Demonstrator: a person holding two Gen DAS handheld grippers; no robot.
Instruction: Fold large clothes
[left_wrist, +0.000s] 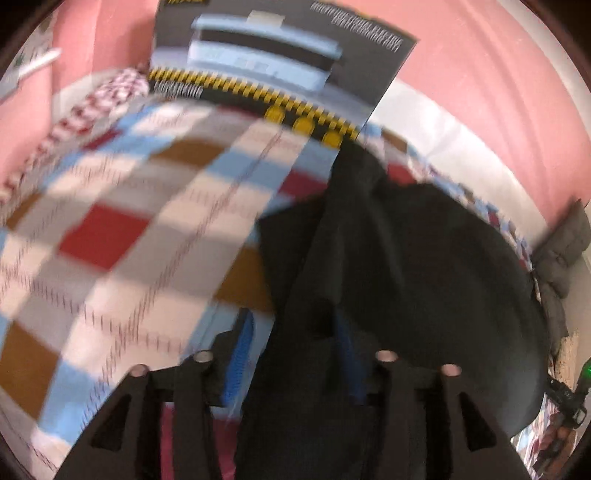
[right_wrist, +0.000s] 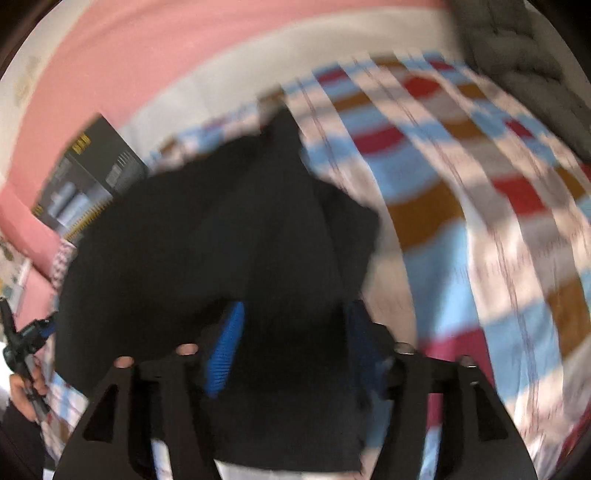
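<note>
Left gripper (left_wrist: 291, 343): blue-padded fingers (left_wrist: 238, 363) pinch a fold of the black garment (left_wrist: 424, 258); the right pad is mostly buried in cloth.
Right gripper (right_wrist: 291, 339): its fingers (right_wrist: 225, 347) likewise clamp black cloth, which drapes over them toward 6 o'clock.
Garment: bunched and apparently lifted above the bed, spreading toward 12 o'clock in both views.
Open room: checked bedspread (left_wrist: 110, 229) lies bare from 9 to 11 o'clock on the left view, 1 to 4 o'clock on the right.
Edges: dark printed box (left_wrist: 280, 62) at 12, against a pink wall (left_wrist: 480, 92).
Hard to make out: motion blur smears everything.
</note>
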